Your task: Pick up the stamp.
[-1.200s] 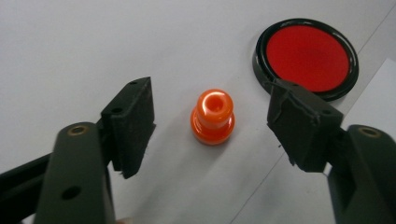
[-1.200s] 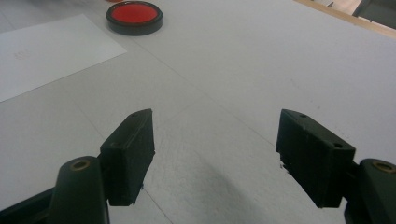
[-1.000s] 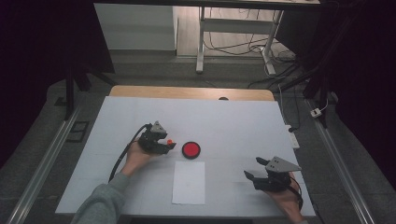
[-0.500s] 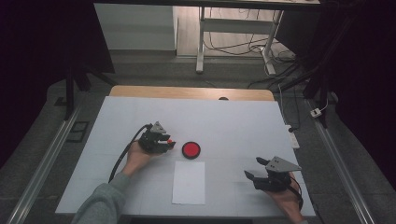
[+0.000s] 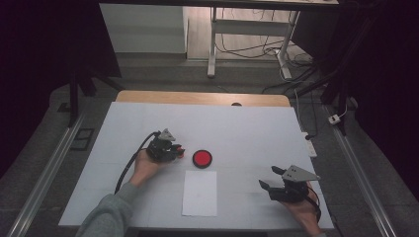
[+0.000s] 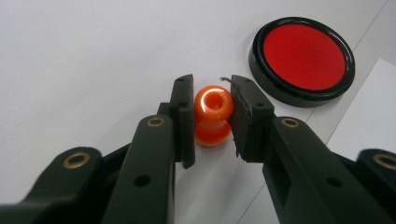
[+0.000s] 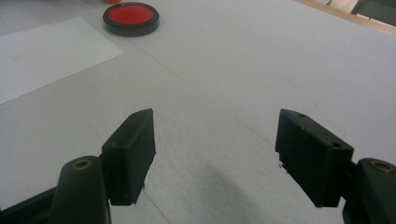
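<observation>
The small orange knob-shaped stamp (image 6: 213,116) stands upright on the white table (image 5: 247,128), just beside the round red ink pad (image 6: 302,60), and the left gripper (image 6: 213,119) has just been closing its jaws, which now press on the stamp from both sides. This looks like the grasping step, so the next move probably calls for a straight lift and a short carry to the ink pad or the sheet of paper (image 5: 199,192) without tilting the stamp. The right gripper (image 7: 215,154) rests well apart near the table's front edge, jaws wide and holding nothing.

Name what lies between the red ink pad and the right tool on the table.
In the high view, the white paper sheet lies between the red ink pad and the right tool; the rest is bare white table.
</observation>
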Demonstrator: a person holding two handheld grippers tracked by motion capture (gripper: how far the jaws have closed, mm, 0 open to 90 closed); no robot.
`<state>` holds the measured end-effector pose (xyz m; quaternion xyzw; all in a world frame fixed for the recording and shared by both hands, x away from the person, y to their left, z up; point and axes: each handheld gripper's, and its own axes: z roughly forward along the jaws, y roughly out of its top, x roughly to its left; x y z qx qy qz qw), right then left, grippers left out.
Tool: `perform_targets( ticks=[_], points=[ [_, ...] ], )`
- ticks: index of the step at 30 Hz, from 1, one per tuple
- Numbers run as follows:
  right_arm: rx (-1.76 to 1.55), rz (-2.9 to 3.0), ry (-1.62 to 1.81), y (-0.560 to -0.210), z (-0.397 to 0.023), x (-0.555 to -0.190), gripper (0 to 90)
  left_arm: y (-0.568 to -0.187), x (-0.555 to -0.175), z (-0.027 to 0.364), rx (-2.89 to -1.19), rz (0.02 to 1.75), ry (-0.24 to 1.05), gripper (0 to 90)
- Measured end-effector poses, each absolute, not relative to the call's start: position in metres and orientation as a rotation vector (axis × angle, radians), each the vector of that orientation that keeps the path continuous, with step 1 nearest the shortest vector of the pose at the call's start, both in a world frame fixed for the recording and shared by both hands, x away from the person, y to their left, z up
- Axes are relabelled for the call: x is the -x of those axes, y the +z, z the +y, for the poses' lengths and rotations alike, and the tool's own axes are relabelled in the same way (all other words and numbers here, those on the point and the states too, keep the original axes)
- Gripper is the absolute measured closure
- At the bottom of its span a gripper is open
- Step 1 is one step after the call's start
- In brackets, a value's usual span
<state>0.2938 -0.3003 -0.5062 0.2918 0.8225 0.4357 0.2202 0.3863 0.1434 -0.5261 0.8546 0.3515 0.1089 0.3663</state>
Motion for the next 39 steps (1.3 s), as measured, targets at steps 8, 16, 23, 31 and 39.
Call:
perform_targets(
  ticks=[8,16,23,31,39],
  points=[
    [-0.819,2.272,1.218,-0.506,-0.301,-0.294,28.1,-0.526,-0.385,0.143,-2.196,0.9,0.294,71.7],
    [-0.822,2.274,1.208,-0.508,-0.3,-0.294,28.2,-0.524,-0.384,0.145,-2.174,0.907,0.31,71.8],
    [-0.822,2.273,1.203,-0.508,-0.3,-0.294,28.6,-0.517,-0.381,0.149,-2.141,0.897,0.317,71.8],
    [-0.831,2.27,1.2,-0.508,-0.301,-0.294,28.6,-0.51,-0.377,0.153,-2.112,0.886,0.318,71.8],
    [-0.829,2.264,1.2,-0.508,-0.3,-0.294,28.6,-0.499,-0.37,0.156,-2.082,0.865,0.318,71.8]
  ],
)
